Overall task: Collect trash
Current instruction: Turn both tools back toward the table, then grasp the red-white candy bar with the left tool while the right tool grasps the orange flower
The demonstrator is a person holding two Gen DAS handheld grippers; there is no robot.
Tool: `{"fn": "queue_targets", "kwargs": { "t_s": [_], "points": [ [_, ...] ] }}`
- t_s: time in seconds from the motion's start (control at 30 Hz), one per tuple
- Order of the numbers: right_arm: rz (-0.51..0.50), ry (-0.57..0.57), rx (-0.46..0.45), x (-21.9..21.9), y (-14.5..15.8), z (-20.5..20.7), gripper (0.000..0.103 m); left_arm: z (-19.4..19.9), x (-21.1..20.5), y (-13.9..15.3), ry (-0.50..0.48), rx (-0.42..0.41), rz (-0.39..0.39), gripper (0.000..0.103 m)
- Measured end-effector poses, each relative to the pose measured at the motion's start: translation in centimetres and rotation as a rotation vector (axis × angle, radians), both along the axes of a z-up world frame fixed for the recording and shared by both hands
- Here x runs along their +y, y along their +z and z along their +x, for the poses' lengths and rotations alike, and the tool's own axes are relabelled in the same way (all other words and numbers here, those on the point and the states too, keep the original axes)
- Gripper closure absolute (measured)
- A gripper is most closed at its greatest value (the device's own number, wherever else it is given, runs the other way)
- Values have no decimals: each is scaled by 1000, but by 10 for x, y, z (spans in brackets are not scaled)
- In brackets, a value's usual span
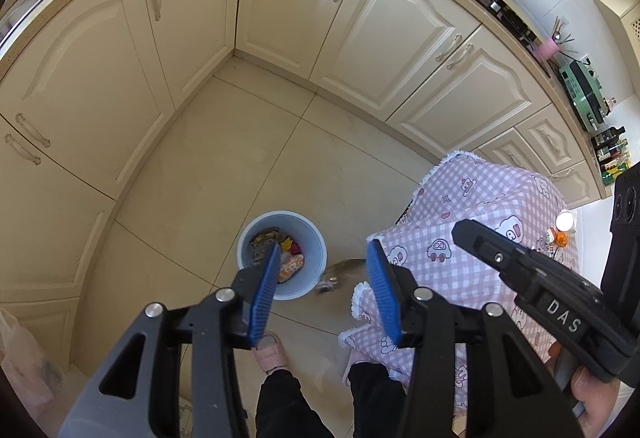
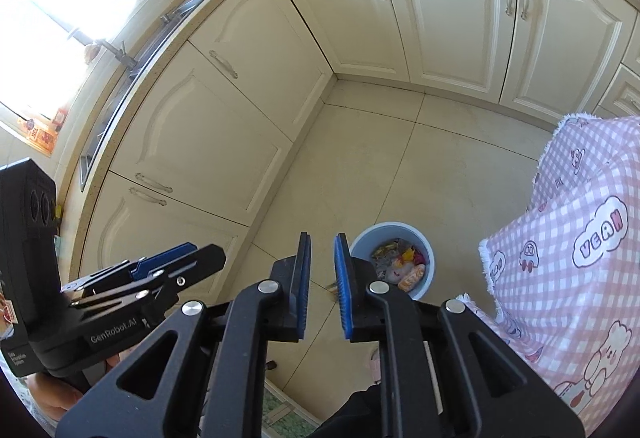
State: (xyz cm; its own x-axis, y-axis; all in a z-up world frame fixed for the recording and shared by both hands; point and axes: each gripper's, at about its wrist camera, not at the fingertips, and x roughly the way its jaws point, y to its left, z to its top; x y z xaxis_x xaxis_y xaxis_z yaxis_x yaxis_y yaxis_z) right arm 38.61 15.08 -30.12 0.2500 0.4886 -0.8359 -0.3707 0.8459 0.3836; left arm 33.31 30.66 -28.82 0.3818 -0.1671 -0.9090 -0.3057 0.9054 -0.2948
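Note:
A light blue trash bin [image 1: 311,238] stands on the tiled floor and holds several colourful wrappers [image 1: 289,266]. It also shows in the right wrist view [image 2: 362,244] with the wrappers [image 2: 400,264] inside. My left gripper [image 1: 324,250] is open and empty, held high above the bin. A blurred piece of trash [image 1: 334,278] is in the air or on the floor just right of the bin. My right gripper [image 2: 322,238] has its jaws a narrow gap apart with nothing between them, above the floor left of the bin.
Cream cabinets [image 1: 120,78] line the corner on two sides. A table under a pink checked cloth [image 1: 480,222] stands to the right and also shows in the right wrist view [image 2: 580,238]. The person's slippered feet [image 1: 272,356] are below. A plastic bag [image 1: 24,358] is at the far left.

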Motion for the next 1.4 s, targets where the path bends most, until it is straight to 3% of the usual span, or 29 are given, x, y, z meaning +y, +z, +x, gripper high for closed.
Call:
{"fn": "queue_targets", "kwargs": {
  "t_s": [0.3,0.53,0.77,1.07,1.27,1.4],
  "points": [
    [3,-15,6,-18,1,-1,90,4,-15,0,-4,7,1,59],
    [15,-85,15,-70,2,5,90,29,-69,1,-82,14,9,57],
    [24,-219,19,-171,2,18,89,67,-168,1,-218,18,13,54],
    [-12,-442,22,-334,1,16,85,117,-350,-19,-472,46,1,46],
    [-36,-534,65,-412,-14,10,83,132,-422,-52,-506,108,-8,45],
    [-34,-552,90,-440,-24,11,81,141,-439,-72,-480,142,4,45]
  ]
}}
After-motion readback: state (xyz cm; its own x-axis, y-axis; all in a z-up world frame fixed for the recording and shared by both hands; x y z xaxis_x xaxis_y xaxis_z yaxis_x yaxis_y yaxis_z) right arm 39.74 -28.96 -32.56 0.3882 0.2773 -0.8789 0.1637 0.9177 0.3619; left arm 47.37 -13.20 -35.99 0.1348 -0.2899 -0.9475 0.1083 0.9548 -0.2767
